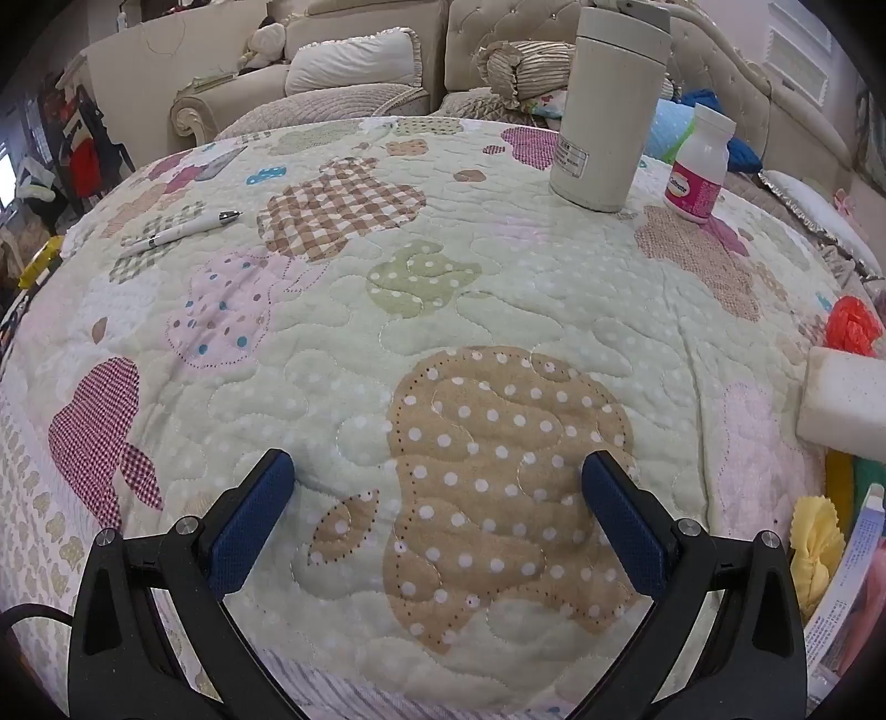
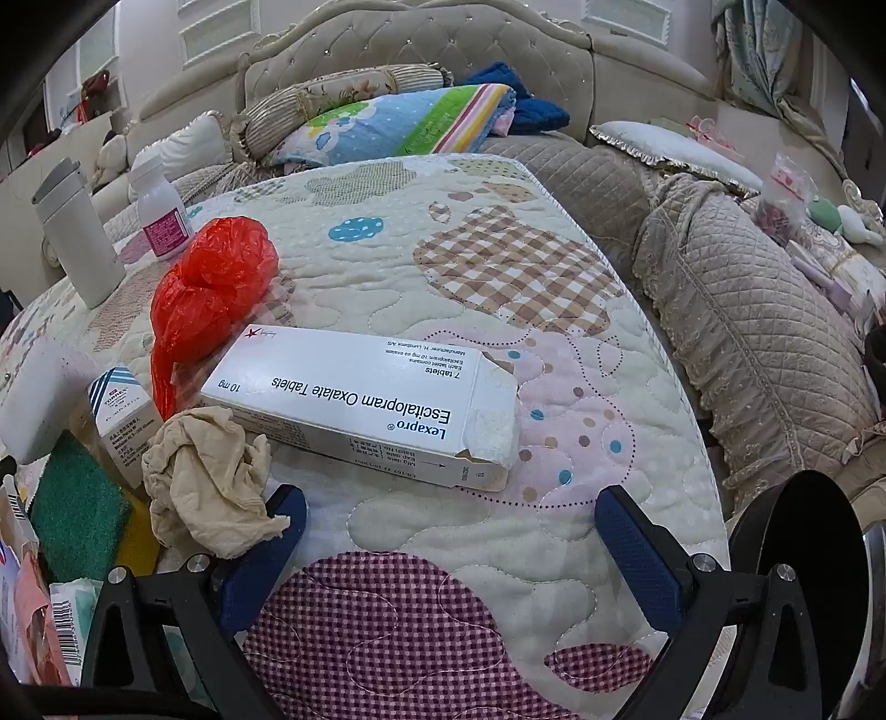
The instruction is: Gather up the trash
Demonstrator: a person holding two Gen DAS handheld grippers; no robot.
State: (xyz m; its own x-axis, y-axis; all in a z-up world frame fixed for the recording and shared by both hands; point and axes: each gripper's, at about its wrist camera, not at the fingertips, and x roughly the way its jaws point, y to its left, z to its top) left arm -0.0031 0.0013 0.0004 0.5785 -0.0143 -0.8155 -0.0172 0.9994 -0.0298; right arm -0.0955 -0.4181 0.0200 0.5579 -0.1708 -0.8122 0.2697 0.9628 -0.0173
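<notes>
The crumpled beige paper tissue (image 2: 207,487) lies on the quilted patchwork bedspread (image 2: 443,266), touching the tip of the left finger of the right gripper (image 2: 451,526), whose blue-padded jaws stand spread wide with only bare quilt between them; just beyond the jaws lies the long white cardboard Lexapro tablet box (image 2: 360,404), its torn end flap open toward the right finger, what is inside not visible; past the box and left of the jaws sits the bunched red plastic bag (image 2: 213,293); a small white and blue striped medicine carton (image 2: 119,421) stands upright beside the tissue, and a green and yellow scouring sponge (image 2: 77,509) lies left of the left finger. Far ahead on the left stand a tall off-white lidded tumbler (image 2: 77,243) and a white pill bottle with a pink label (image 2: 160,210), both closed.

The left gripper (image 1: 437,482) hangs over an uncluttered stretch of the same quilt, jaws equally wide apart and holding nothing; a white ballpoint pen (image 1: 183,230) lies well ahead to the left of them; the tumbler (image 1: 609,105) and pill bottle (image 1: 700,166) stand well ahead to the right, near each other; a white foam block (image 1: 847,399) lies right of the right finger. A cream tufted headboard (image 2: 421,50), pillows and a grey quilted cover (image 2: 747,310) ring the spread.
</notes>
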